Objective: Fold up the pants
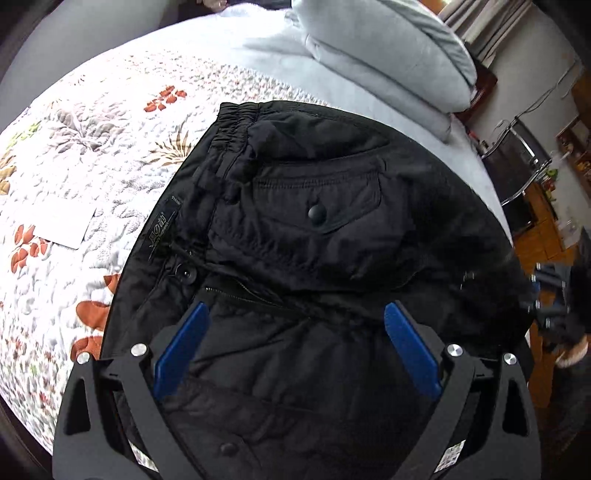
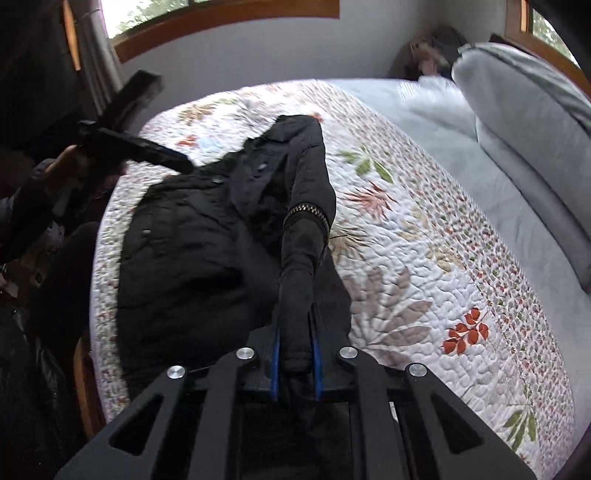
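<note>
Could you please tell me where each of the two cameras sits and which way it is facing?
Left wrist: on the left gripper, looking down at the black pants on the quilt; its open blue fingers show.
Right wrist: on the right gripper, shut on a pants fold, facing the window; the left gripper shows.
Shared: pants, quilt, grey pillow.

Pants (image 1: 314, 229) lie on the quilt (image 1: 92, 155) at the bed's near edge, waistband toward the quilt's middle. A card (image 1: 61, 225) lies on the quilt, left of the waistband in the left wrist view. Pillows (image 1: 388, 55) are stacked at the bed's far end, beyond the pants. Left gripper (image 1: 295, 347) hangs over the zipper area, jaws apart. Right gripper (image 2: 295, 354) clamps a raised fold of the pants, above the quilt. A window (image 2: 221, 11) sits in the wall behind the bed.
</note>
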### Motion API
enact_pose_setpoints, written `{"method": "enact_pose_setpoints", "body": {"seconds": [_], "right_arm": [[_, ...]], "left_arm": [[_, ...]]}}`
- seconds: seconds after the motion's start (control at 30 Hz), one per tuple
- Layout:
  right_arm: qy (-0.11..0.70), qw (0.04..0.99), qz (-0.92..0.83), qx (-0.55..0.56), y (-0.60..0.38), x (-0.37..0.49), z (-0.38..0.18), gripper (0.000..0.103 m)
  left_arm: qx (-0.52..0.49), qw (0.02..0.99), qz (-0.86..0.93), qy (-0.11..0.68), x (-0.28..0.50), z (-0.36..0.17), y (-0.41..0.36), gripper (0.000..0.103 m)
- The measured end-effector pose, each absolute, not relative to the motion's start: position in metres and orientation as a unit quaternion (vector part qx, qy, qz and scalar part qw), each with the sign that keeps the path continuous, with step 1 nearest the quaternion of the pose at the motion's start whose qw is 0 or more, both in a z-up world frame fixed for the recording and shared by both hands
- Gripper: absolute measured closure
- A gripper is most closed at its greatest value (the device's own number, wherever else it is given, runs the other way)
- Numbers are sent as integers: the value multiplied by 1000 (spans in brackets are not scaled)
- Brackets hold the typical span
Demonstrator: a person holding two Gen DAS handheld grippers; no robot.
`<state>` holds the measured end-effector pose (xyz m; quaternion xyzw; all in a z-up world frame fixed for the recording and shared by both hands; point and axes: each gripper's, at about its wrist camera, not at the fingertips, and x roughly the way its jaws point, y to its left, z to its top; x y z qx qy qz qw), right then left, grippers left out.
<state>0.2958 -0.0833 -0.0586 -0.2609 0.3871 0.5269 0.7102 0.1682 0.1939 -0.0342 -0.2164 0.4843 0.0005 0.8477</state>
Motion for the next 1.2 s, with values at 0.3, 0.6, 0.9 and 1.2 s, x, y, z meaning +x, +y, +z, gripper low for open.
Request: {"method": "enact_pose_setpoints", "body": {"seconds": [0.3,0.6,0.9,1.2], "right_arm": [[363,701,563,-245,-89,203,-73,90],[397,684,562,-244,-86,153,-126,89],[416,682,556,-231,-91,130,-152,89],[427,657,570,-248,-93,102,-167,88]], "left_arm": [[-250,848,-2,468,120,-31,186,7],[-257,845,7,469,74,-50,179,7],[-246,834,31,494,56,-78,171,7],[-313,808,33,499,14,-91,183,7]]}}
